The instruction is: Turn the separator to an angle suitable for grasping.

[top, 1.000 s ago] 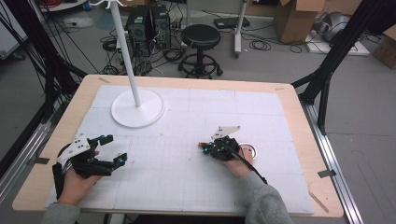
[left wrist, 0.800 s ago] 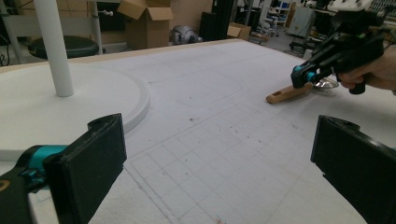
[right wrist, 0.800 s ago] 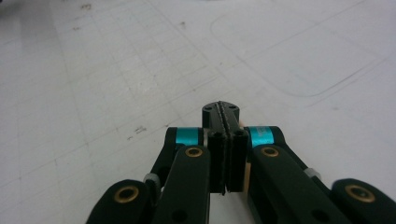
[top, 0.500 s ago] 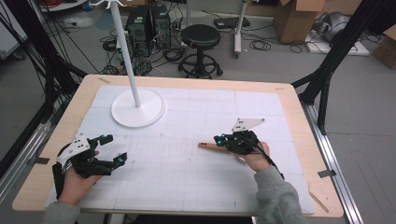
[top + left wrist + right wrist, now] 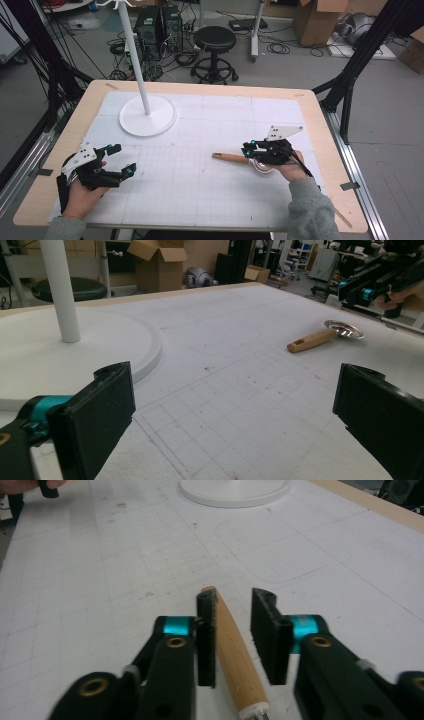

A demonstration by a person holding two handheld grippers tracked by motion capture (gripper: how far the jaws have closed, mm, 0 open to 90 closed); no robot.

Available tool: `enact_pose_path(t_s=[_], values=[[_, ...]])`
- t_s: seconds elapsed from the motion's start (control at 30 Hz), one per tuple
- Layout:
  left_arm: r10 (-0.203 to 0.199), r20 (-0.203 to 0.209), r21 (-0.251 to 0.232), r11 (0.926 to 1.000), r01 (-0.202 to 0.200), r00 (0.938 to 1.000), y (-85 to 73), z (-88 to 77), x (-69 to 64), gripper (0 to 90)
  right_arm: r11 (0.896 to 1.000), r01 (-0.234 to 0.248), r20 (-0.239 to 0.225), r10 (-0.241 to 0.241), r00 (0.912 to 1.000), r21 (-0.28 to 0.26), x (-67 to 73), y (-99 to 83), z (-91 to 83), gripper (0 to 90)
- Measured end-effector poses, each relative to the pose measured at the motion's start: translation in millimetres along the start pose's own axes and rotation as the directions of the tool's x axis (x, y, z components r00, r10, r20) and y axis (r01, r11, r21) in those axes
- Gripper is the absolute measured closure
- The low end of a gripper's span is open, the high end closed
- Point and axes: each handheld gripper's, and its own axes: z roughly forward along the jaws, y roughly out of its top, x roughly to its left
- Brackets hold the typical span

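Observation:
A utensil with a wooden handle (image 5: 229,158) and a round metal head (image 5: 260,167) lies on the white mat at the right. My right gripper (image 5: 248,148) hovers over it, pointing left. Its jaws have just been opening. In the right gripper view the handle (image 5: 236,652) lies between the jaws of the right gripper (image 5: 234,605), close against one pad with a gap to the other, so it is open. My left gripper (image 5: 124,159) rests wide open at the front left with nothing between its jaws (image 5: 235,415). From there the utensil (image 5: 311,340) shows far off.
A white stand with a round base (image 5: 147,119) and an upright pole (image 5: 135,50) stands at the back left of the mat (image 5: 200,195). The wooden table edge (image 5: 330,150) runs close to the right hand.
My right hand has moved to the right and a little up, bringing the utensil along. Its jaws have parted from the handle. The left hand has stayed put.

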Motion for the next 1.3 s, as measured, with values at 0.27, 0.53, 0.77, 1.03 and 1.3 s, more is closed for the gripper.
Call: enact_pose_path(t_s=[0.27,0.53,0.77,1.03,1.3], values=[[-0.002,0.001,0.003,1.0000,0.002,1.0000,-1.1,-2.8,-1.2,3.8,1.000,-0.005,-0.014,0.005,0.9999,0.010,-6.8,2.3,-5.9,38.0],[-0.018,-0.012,0.003,0.9998,0.018,0.9998,-2.5,-7.1,0.3,3.8,0.999,0.024,-0.084,-0.021,0.9962,0.027,-10.7,12.2,-8.3,5.4],[-0.012,-0.017,0.008,0.9999,0.012,0.9998,-3.2,-11.2,-1.7,3.8,0.992,0.086,-0.109,-0.075,0.9912,0.095,-13.0,21.1,-12.4,0.4],[-0.018,-0.027,0.005,0.9998,0.018,0.9995,-4.2,-16.1,-2.0,3.8,0.966,0.176,-0.149,-0.148,0.9776,0.192,-20.1,35.9,-15.8,0.4],[-0.015,-0.025,0.014,0.9998,0.016,0.9996,-5.1,-15.6,-2.4,3.8,0.941,0.206,-0.167,-0.166,0.9720,0.268,-26.8,41.3,-11.4,0.5]])
